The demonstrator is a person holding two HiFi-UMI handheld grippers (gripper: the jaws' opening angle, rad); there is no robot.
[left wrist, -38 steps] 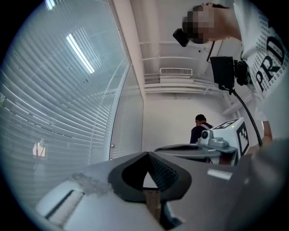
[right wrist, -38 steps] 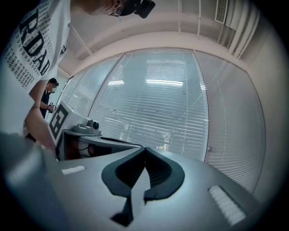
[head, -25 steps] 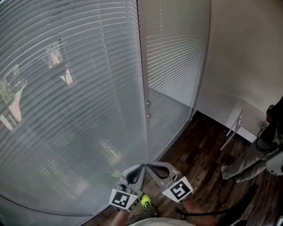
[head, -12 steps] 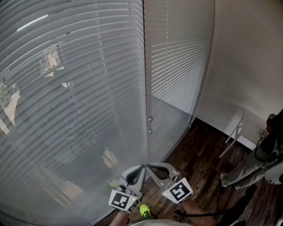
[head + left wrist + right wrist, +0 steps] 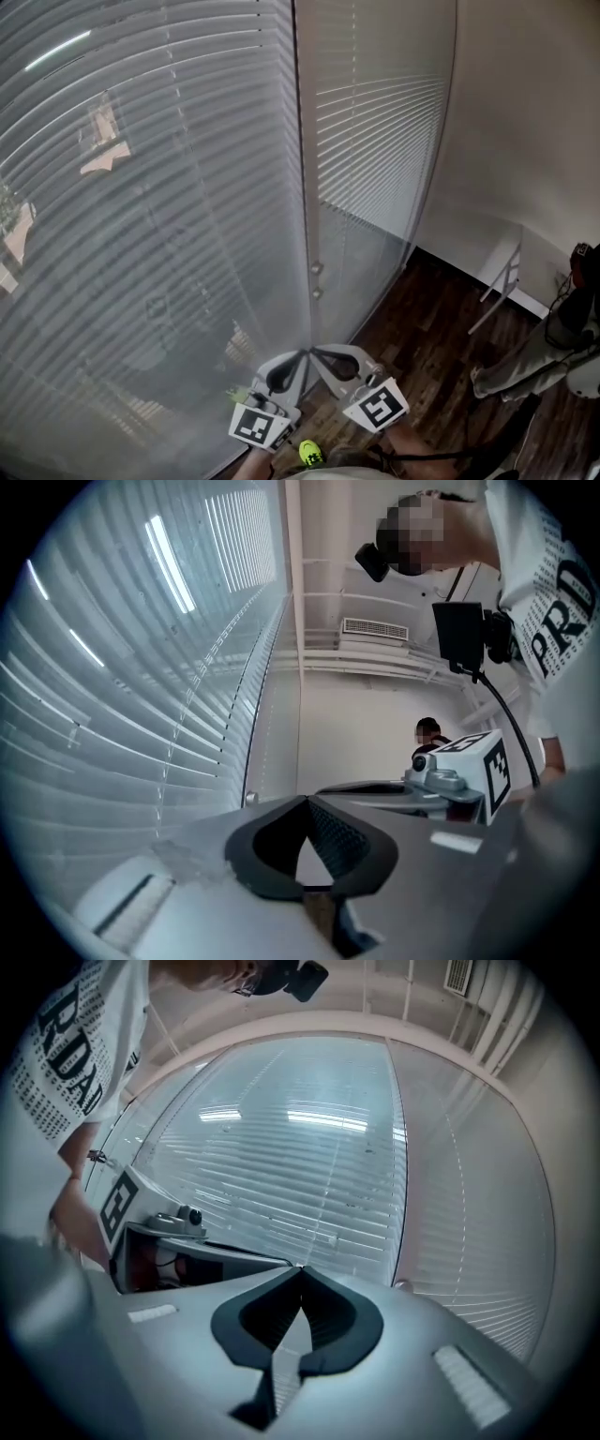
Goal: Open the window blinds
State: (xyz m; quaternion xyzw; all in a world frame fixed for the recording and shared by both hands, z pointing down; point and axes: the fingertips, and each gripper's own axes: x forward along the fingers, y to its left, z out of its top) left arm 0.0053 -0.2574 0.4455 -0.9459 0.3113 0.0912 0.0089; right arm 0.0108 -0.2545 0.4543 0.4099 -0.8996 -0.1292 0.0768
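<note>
Meanwhile, at a tall window, a person is holding two claws tip to tip above a bright yellow-green shoe [image 5: 309, 454]. The left claw [image 5: 300, 356] and the right claw [image 5: 315, 353] are both sitting fully shut, pads together, with nothing showing between them; a cord, if one is there, is running too thin to tell. Both are pointing at the foot of the pale upright window frame [image 5: 307, 141], where two small round knobs [image 5: 316, 270] are sitting near, above the tips in the head view.

Beyond them, the narrow white slatted blind [image 5: 375, 141] is hanging with its bottom edge well up the pane, leaving bare glass [image 5: 361, 272] showing down to the dark wood-plank floor [image 5: 422, 337]. Against a second ago, that edge is standing farther above the knobs, and the knobs are lying lower in the head view, while the claws are keeping the same spot there. By that reading the narrow blind is going up and the task is moving along, though a tilting camera may be accounting for part of it.

Left of the frame, the wide white slatted blind [image 5: 141, 234] is still covering all of its pane in view, with hazy shapes outside showing through the slats.
</note>
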